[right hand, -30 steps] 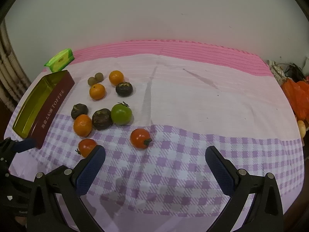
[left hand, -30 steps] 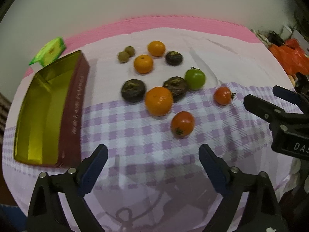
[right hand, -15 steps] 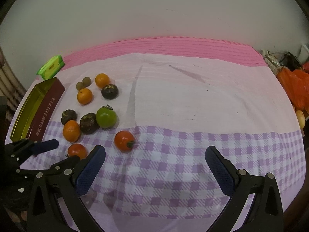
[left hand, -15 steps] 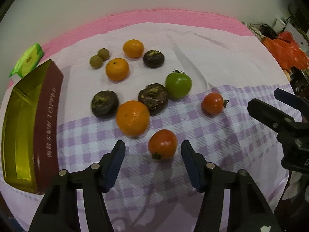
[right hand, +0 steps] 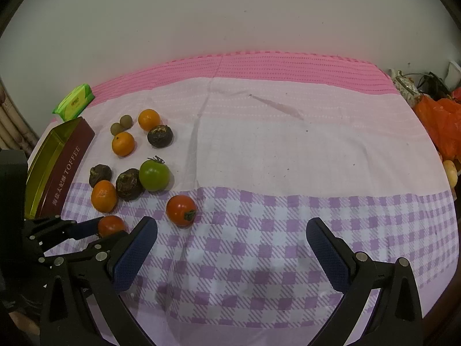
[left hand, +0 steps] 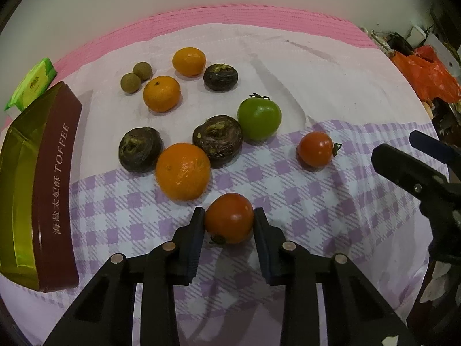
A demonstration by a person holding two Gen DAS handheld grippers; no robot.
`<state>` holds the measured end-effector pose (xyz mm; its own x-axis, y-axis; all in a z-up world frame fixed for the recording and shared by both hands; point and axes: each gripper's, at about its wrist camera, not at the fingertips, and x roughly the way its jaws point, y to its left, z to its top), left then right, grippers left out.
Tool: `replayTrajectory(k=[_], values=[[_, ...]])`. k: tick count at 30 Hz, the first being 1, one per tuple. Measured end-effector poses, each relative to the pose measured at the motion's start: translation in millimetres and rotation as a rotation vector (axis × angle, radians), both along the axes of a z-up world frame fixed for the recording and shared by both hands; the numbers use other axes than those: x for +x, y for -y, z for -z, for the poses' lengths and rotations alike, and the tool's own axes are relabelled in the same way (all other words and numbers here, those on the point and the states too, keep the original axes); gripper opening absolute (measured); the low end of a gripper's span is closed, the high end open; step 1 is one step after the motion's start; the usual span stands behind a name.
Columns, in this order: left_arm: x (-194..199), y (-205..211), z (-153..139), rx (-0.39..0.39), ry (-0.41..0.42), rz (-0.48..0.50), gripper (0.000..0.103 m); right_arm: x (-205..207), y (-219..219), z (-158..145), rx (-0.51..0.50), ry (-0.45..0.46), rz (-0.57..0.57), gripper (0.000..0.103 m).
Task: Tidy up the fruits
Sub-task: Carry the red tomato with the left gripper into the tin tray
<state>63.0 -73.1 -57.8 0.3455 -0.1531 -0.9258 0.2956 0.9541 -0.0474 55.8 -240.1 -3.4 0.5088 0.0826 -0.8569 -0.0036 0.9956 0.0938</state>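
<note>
A: In the right wrist view, how much of the near red tomato (right hand: 111, 225) shows?
B: Only its top; the left gripper (right hand: 107, 233) covers the rest.
A: The toffee box (left hand: 43, 184)?
B: Cut off at nine o'clock in the left wrist view.
</note>
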Motion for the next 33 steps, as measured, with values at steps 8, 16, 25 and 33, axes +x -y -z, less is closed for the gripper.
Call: replayTrajectory(k=[8,16,25,33], values=[[-11.1,-8.0,-17.3,-0.026,0.03,0.012,0.03,0.3,-3.1,6.3,0.004,-0.026,-0.007,0.102],[-12.0,-30.3,-44.3,-0.053,0.077,-0.033,0.03,-0.5,-4.9,8.6,0.005,-0.034,-0.011,0.102],[-2.9,-67.5,-61.7,-0.029,0.12,-0.126,0.03,-0.9,-9.1,9.2,0.0,-0.037,-0.018,0.102],[-3.3,-96.8,-71.3,0.018,0.153,-0.165,0.03,-2.1,-11.2,8.5,-0.005,-0.033,-0.022,0.102]])
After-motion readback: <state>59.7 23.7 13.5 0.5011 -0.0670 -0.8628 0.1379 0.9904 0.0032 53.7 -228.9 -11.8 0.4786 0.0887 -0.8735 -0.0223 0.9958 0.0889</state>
